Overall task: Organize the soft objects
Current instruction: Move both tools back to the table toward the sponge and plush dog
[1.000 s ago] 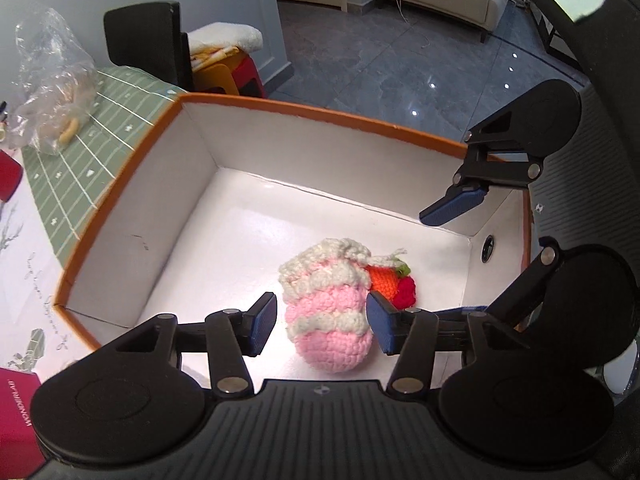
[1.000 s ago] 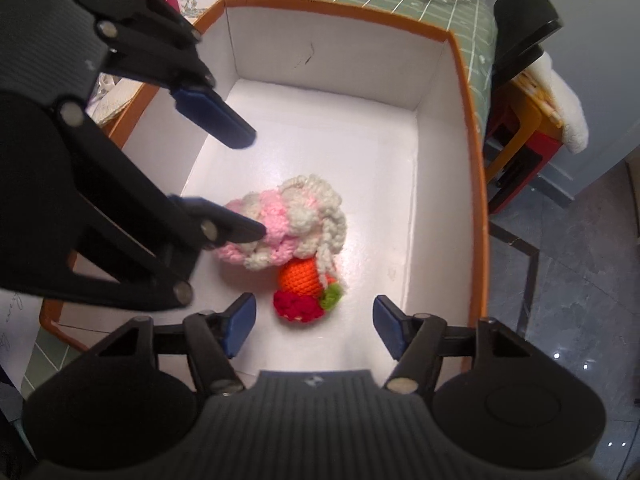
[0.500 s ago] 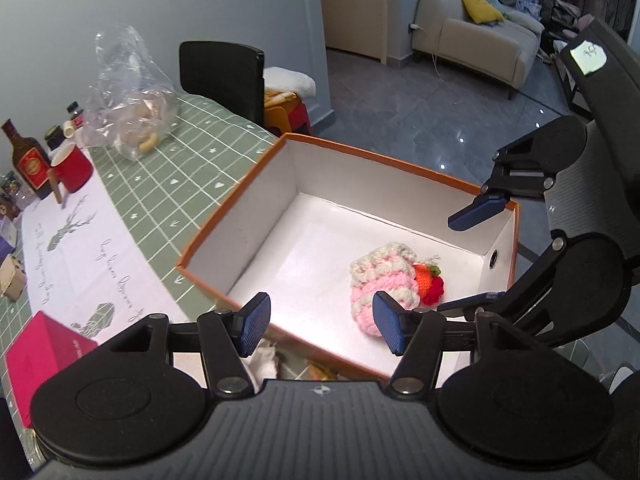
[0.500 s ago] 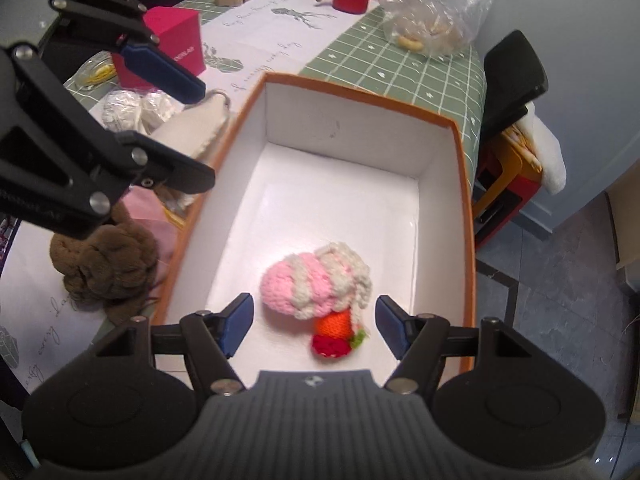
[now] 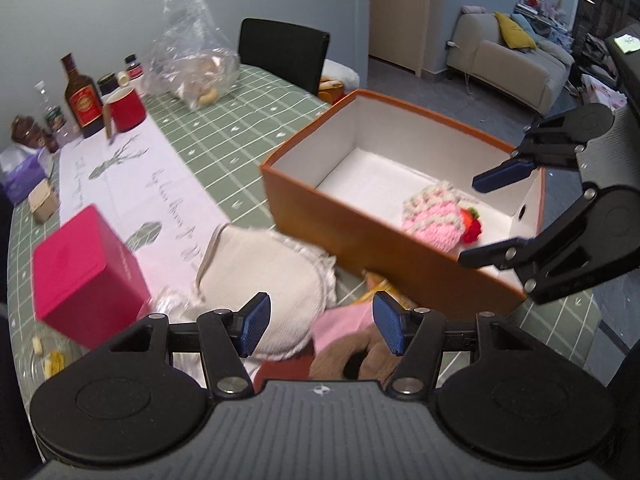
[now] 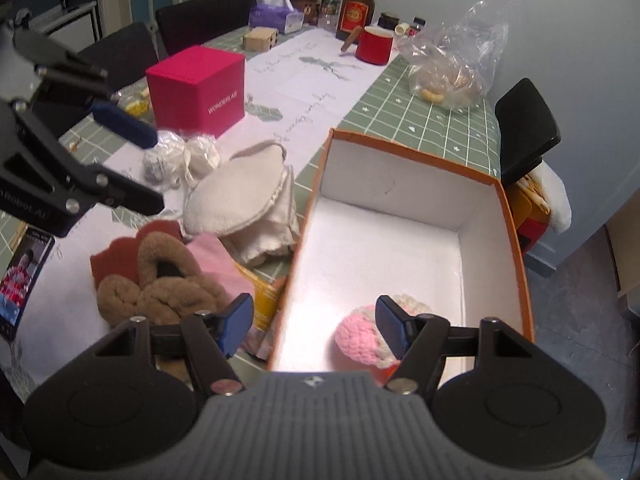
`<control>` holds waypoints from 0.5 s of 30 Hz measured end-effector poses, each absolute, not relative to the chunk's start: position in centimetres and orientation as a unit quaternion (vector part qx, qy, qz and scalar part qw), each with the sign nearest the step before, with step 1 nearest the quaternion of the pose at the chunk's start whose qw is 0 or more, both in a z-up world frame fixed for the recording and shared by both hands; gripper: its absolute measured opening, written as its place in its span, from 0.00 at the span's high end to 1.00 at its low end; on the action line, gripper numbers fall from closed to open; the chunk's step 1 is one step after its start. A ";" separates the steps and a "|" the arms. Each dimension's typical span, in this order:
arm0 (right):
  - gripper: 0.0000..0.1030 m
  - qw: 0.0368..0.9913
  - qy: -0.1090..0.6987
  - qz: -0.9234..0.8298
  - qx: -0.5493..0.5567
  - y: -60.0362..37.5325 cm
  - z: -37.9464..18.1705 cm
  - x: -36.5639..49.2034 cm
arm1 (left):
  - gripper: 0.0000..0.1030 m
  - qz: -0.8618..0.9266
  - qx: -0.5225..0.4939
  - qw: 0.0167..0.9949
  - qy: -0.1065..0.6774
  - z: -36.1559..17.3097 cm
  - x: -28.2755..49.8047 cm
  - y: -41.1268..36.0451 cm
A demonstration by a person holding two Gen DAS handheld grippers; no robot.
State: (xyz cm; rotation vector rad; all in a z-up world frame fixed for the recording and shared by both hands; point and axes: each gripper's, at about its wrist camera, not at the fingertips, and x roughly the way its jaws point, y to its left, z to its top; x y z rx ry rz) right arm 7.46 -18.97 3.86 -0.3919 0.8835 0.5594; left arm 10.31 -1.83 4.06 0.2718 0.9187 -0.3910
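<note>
1. Left gripper (image 5: 321,328), black with blue pads: jaws wide apart, nothing between them. It hovers over the pile of soft things on the table, outside the box.
2. Right gripper (image 6: 316,328), same build: jaws wide apart, nothing held. Its left finger is over the table side, its right finger over the box interior; the box's near wall passes under the gap.
3. Orange cardboard box with white inside (image 5: 320,204), open top, sits on the green checked tablecloth (image 5: 240,120).
4. Pink-and-cream crocheted pouch (image 5: 434,220) lies on the box floor near one end wall, touching a small orange-red crocheted strawberry (image 5: 471,224). In the right wrist view the pouch (image 6: 358,338) is partly hidden by the right finger.
5. Outside the box, just beside its long wall: cream round plush pad (image 6: 236,196), on top of a crumpled cream cloth.
6. Brown knotted plush piece (image 6: 160,280) next to it, on a dark red felt piece (image 6: 104,262) and touching a pink cloth (image 6: 212,260).
7. Yellow item (image 6: 262,296) wedged between pink cloth and box wall; can't tell what it is.
8. Magenta cube box (image 6: 196,90) farther along the table, well apart from the orange box.
9. Far end: red mug (image 6: 374,44), brown glass bottle (image 6: 356,8), clear plastic bag with food (image 6: 452,60).
10. White table runner with printing (image 5: 132,184) runs down the table middle.
</note>
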 end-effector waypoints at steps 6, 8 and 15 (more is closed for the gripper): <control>0.35 0.867 0.384 0.279 -0.150 -17.6 2.5 5.5 | 0.32 -0.193 0.112 0.871 0.437 2.1 7.6 1.6; 0.35 0.870 0.379 0.281 -0.145 -17.1 1.7 4.7 | 0.32 -0.196 0.113 0.871 0.436 1.5 6.8 2.6; 0.27 0.879 0.350 0.280 -0.162 -14.8 -0.6 2.4 | 0.31 -0.174 0.098 0.875 0.441 -1.8 6.0 4.7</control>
